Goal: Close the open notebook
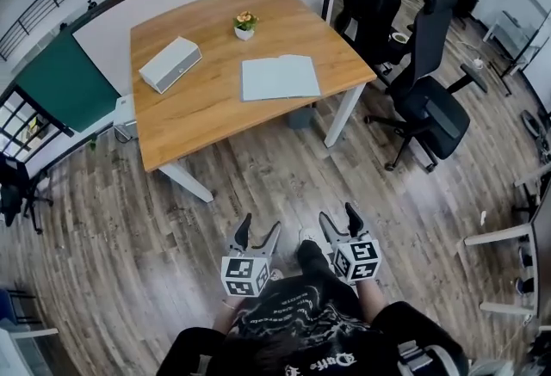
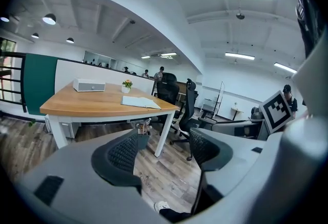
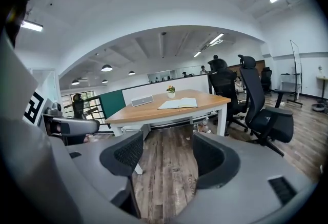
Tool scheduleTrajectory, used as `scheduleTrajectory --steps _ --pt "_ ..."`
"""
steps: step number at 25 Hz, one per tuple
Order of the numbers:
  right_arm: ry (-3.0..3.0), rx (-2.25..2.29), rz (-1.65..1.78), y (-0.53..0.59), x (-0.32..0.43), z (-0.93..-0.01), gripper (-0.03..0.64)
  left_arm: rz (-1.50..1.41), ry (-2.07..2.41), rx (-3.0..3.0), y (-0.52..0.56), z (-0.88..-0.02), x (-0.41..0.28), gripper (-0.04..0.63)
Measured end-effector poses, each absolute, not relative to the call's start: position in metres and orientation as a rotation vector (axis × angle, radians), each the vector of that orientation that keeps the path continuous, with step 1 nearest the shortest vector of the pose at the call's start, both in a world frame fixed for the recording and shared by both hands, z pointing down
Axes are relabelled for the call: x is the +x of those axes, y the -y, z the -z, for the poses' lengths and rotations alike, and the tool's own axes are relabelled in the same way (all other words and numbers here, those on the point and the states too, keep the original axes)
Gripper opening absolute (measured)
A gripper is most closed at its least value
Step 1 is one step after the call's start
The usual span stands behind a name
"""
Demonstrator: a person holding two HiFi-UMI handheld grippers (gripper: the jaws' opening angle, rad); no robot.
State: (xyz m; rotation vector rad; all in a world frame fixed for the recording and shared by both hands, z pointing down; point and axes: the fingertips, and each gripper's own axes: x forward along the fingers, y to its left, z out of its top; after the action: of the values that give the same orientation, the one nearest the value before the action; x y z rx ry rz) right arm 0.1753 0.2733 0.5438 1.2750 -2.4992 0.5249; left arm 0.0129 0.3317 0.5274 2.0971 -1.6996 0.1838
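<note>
Nothing is done yet. The pale open paper notebook [image 1: 280,77] lies flat on the light wooden table [image 1: 198,120], upper centre of the head view, well apart from both grippers. At bottom centre, the left gripper [image 1: 260,233] and the right gripper [image 1: 338,218] have their jaws spread, with only plank floor between them.

On the table, a white rectangular box [image 1: 170,64] sits upper left, then a small potted flower [image 1: 245,24]. Black office chairs [image 1: 430,103] crowd the table's right side, so the near edge looks the easier approach.

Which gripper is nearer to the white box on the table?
Left. The left gripper is over the floor, well short of the white box; the right gripper is beside it, farther to the right.
</note>
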Motion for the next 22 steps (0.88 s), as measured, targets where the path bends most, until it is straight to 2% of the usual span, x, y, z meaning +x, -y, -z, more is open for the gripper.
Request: scheduleTrajectory --steps 10,22 --pt "2.58 1.047 -0.5 -0.148 0.154 -0.547 0.29 -0.18 1.818 1.982 -0.223 -0.532 0.014 0.333" --pt "2.592 0.97 -0.519 -0.038 0.188 -0.558 0.282 -0.189 1.862 1.946 -0.124 -0.538 0.058 0.333"
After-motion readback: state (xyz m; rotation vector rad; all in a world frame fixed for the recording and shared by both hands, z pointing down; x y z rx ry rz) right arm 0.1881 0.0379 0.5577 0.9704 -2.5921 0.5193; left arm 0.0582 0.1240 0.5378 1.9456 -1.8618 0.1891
